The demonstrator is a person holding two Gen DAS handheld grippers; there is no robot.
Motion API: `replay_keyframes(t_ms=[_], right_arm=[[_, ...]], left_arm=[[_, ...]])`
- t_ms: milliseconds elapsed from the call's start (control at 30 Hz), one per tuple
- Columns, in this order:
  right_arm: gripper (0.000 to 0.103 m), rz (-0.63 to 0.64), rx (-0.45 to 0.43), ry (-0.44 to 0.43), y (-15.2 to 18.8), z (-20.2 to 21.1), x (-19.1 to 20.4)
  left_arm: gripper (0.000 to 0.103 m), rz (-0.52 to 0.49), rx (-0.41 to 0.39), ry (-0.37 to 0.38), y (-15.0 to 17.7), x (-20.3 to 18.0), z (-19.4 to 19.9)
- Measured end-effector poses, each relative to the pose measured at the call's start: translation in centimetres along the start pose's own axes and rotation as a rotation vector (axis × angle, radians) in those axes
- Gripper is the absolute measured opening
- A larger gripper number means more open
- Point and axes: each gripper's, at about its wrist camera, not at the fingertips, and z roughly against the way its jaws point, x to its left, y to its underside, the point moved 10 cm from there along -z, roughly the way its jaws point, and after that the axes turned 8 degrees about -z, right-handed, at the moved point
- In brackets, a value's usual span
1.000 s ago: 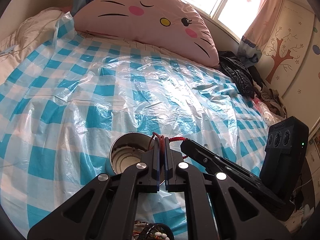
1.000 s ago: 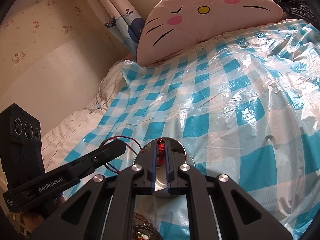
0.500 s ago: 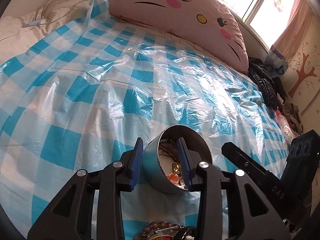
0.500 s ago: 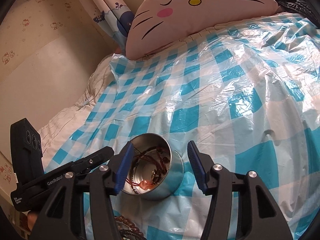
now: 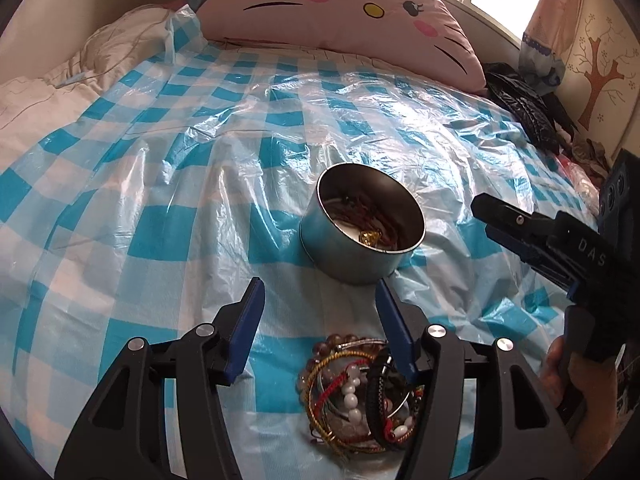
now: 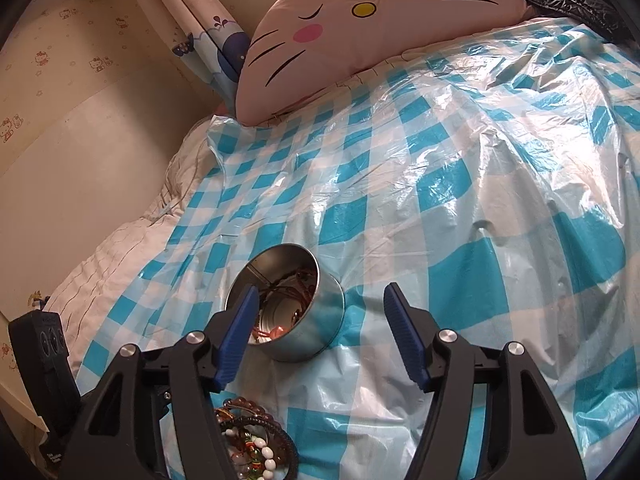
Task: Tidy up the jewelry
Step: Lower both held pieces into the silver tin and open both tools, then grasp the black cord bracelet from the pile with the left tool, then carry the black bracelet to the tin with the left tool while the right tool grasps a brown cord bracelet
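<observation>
A round metal tin [image 5: 362,226] sits on the blue checked plastic sheet [image 5: 160,184] and holds red cords and small jewelry. It also shows in the right wrist view [image 6: 292,312]. A pile of bead bracelets [image 5: 356,392] lies in front of it, near me; it also shows in the right wrist view [image 6: 252,436]. My left gripper [image 5: 320,300] is open and empty, just short of the tin, above the pile. My right gripper [image 6: 320,304] is open and empty, with its left finger in front of the tin; it also shows at the right of the left wrist view [image 5: 504,216].
A pink cat-face pillow [image 5: 340,12] lies at the head of the bed. Black clothing [image 5: 520,108] is heaped at the far right edge. A white quilt [image 6: 120,252] lies along the wall side.
Both grippers were shut on a red cord over the tin a second ago. They have opened, the cord lies in the tin, and both have drawn back toward me.
</observation>
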Motion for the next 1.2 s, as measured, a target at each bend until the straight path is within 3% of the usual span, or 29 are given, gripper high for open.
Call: replay_keyframes(t_ms=[267,400,667,733,800,933,1133,1167,1200], right_arm=[[0.069,-0.054,-0.02,0.009,1.1,2.3,-1.7],[0.071,-0.053,-0.017,0.006,1.4,2.6,-1.6],[0.073,-0.054,-0.01,0.003,1.6,2.6,-1.6],[0.073,-0.058,-0.008,0.004,1.7,2.6,-1.7],[0.073,-0.061,-0.004,0.006,1.8,2.5,-1.8],[0.073,-0.058,0.032,0.013,2.3,1.8,-1.9],[0.073,0.064,0.145,-0.071,5.2,0.6,1.3],[0.071,0.104,0.165,-0.091,6.0,0.6,2.3],[0.062,0.14,0.185,-0.111,6.7,0.5,3.2]], left_arm=[[0.053,-0.202,0.002,-0.022,1.9,-3.8,0.7],[0.032,-0.241,0.044,-0.003,2.9,-4.7,-0.1],[0.013,-0.291,0.071,-0.01,3.8,-4.9,-0.4],[0.011,-0.252,0.082,0.046,3.9,-5.0,-0.3],[0.011,-0.152,0.076,0.138,3.5,-4.5,0.1],[0.011,0.08,-0.015,0.26,1.7,-1.3,1.8],[0.01,0.241,-0.097,0.207,1.0,3.1,2.7],[0.01,0.25,-0.103,0.198,0.9,3.6,2.7],[0.011,0.256,-0.107,0.189,0.9,3.9,2.8]])
